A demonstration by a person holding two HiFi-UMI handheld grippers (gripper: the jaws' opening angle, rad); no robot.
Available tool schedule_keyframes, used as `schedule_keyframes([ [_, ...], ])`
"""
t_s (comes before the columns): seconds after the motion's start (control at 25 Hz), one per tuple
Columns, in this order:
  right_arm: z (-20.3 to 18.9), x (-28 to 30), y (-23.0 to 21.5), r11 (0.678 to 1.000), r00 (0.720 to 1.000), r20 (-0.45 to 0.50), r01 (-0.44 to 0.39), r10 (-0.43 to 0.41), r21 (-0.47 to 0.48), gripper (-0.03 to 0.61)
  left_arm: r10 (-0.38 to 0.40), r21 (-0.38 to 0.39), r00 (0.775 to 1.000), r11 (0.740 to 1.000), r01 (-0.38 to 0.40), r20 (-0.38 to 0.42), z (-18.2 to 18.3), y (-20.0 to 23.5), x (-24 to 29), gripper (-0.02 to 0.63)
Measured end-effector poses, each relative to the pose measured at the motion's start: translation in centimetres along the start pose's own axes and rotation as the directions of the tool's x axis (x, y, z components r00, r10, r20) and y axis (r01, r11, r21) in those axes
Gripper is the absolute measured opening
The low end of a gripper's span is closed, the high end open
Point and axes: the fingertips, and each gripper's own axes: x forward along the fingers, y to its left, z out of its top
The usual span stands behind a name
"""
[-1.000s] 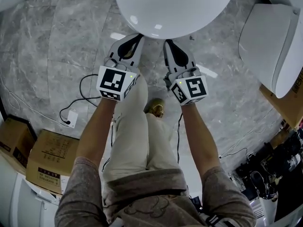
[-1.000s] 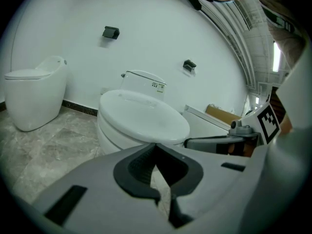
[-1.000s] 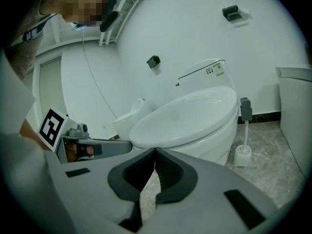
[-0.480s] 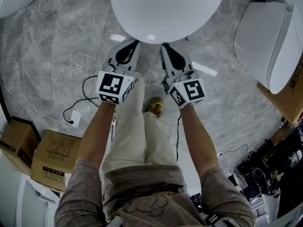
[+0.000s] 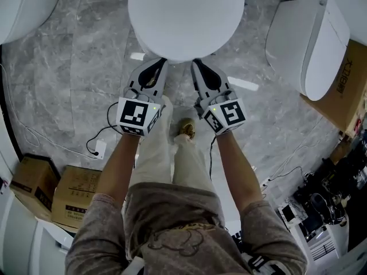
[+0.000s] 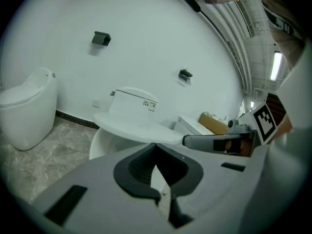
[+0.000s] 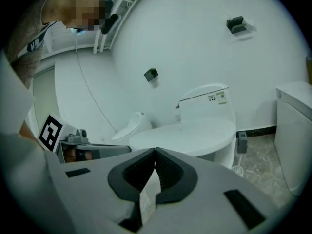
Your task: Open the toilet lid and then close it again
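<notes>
The white toilet lid (image 5: 186, 16) lies shut on its bowl at the top of the head view. My left gripper (image 5: 160, 61) and right gripper (image 5: 195, 62) are side by side, with their tips at the lid's front edge. Both are shut with nothing between the jaws. Whether the tips touch the rim cannot be told. In the left gripper view the lid (image 6: 139, 128) lies flat just beyond the left gripper (image 6: 155, 144). In the right gripper view the lid (image 7: 190, 133) lies ahead of the right gripper (image 7: 155, 150).
Another white toilet (image 5: 307, 44) stands to the right, with a cardboard box (image 5: 344, 90) behind it. Two cardboard boxes (image 5: 74, 202) sit at the lower left. A cable with a socket (image 5: 97, 149) lies on the grey marble floor. Equipment (image 5: 321, 211) crowds the lower right.
The head view has shifted, so more of the lid shows and it sits lower in the frame. Both grippers stay shut at the lid's front edge.
</notes>
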Motion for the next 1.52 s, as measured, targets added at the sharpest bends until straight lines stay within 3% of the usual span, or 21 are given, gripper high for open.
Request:
schedule_keyframes([
  [0.44,13.9,-0.5,-1.5,0.995,0.987,0.123,0.099,-0.1,0.014,0.026,-0.073,0.043,0.995,0.997,0.07,0.072,14.5,-2.2,1.7,0.008],
  [1.04,23.8,1.0,-6.2,0.985,0.98,0.11,0.159,-0.165,0.06,0.026,-0.024,0.034,0.999,0.999,0.022,0.043,25.1,-2.5,6.4,0.009],
  [1.52,32.8,4.8,-12.3,0.992,0.989,0.079,0.124,-0.126,0.03,0.026,0.0,0.071,0.999,0.997,-0.004,0.05,34.6,-1.4,13.7,0.009],
])
